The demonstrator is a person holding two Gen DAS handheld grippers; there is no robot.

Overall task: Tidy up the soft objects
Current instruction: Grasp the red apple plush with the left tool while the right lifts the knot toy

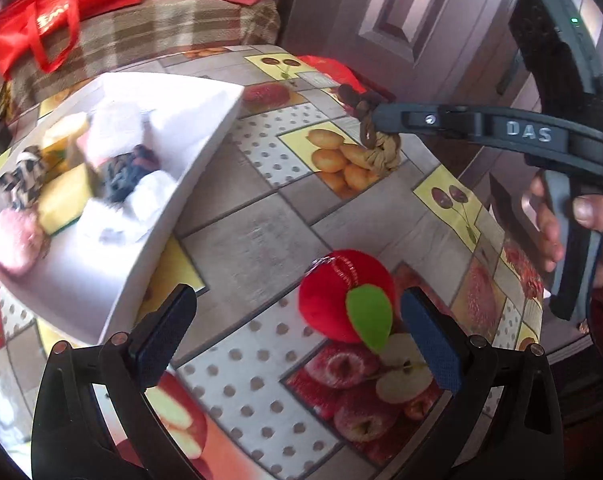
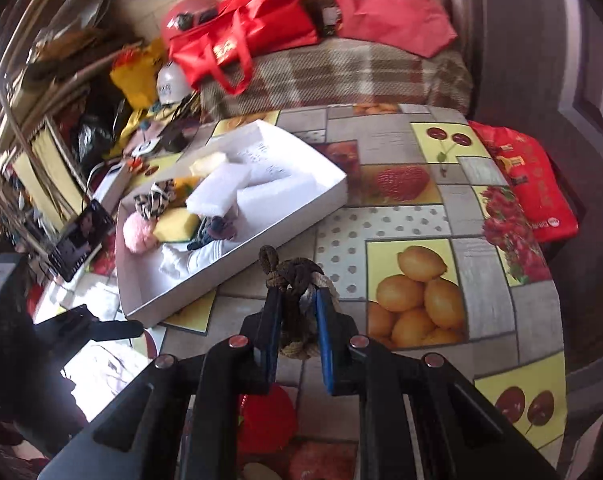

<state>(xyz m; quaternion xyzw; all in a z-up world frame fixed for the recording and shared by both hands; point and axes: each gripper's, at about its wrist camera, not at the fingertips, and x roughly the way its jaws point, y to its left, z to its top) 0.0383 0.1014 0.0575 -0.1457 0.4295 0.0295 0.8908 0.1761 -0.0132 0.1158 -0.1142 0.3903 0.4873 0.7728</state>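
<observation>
A red plush apple (image 1: 343,300) with a green leaf lies on the fruit-print tablecloth, just inside my open left gripper (image 1: 297,334), close to its right finger. My right gripper (image 2: 297,300) is shut on a brown and beige knotted rope toy (image 2: 293,276) and holds it above the table; it also shows in the left wrist view (image 1: 375,142). A white shallow box (image 1: 205,148) (image 2: 237,280) holds several soft things: white foam blocks, yellow sponges, a pink pom-pom, a leopard scrunchie, a dark knitted piece.
A plaid-covered couch (image 2: 341,76) with red bags (image 2: 241,40) stands behind the table. A red sack (image 2: 537,188) hangs past the table's right edge. Clutter and a phone (image 2: 79,240) lie left of the box.
</observation>
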